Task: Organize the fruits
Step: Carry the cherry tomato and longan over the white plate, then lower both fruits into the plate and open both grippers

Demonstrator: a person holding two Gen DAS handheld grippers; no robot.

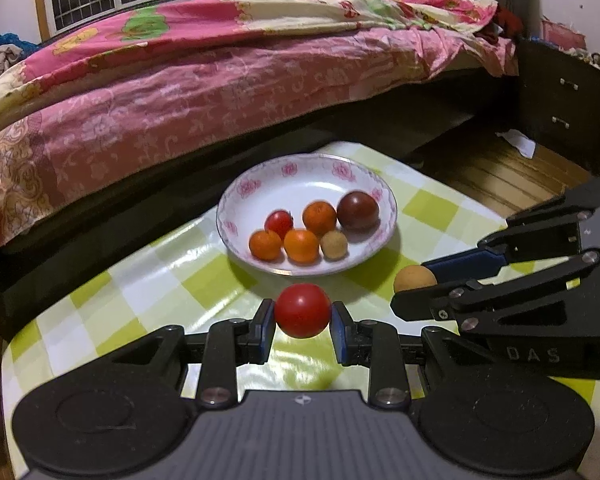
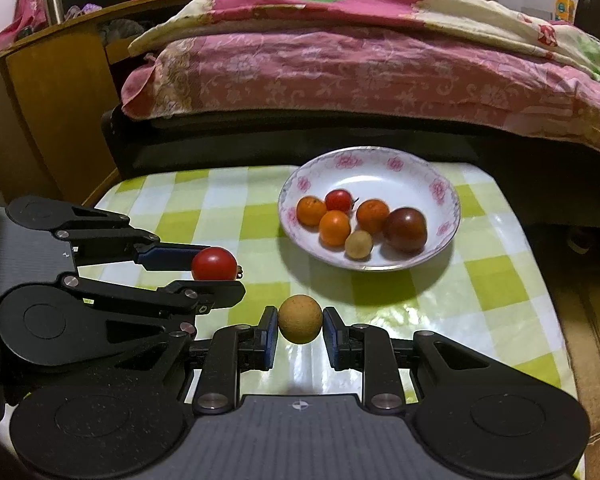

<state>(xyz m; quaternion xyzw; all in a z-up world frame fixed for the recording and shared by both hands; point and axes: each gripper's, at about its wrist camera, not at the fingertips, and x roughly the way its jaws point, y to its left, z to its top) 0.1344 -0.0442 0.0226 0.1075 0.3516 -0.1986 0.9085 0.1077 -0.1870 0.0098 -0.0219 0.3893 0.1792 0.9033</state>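
- Gripping a red tomato (image 1: 302, 310), the left gripper (image 1: 302, 320) is pinching it between its blue-padded jaws, just above the checked surface (image 1: 140, 292).
- Holding a tan round fruit (image 2: 300, 319) the same way, the right gripper (image 2: 300, 326) is closing its jaws on either side of it; both fruits are sitting at the very tips of the pads.
- Hovering close together, the two grippers are nearly side by side, the right one's fingers crossing in front of the left camera's view.
- Waiting just ahead is the flowered plate (image 1: 308, 166), already carrying three orange fruits, a small red tomato, a little tan fruit and a dark plum-like fruit (image 1: 357, 211).
- Judging from this, the step in hand is carrying both fruits to the plate.
- Risking a slip: round, smooth fruits held at the pad tips could squirt out if the grip loosens or tightens unevenly, then roll off the glossy cloth toward the floor.
- Risking a collision too: moving both grippers to the plate at once could knock them together.
- Dropping onto the crowded near side could nudge the resting fruits over the shallow rim.
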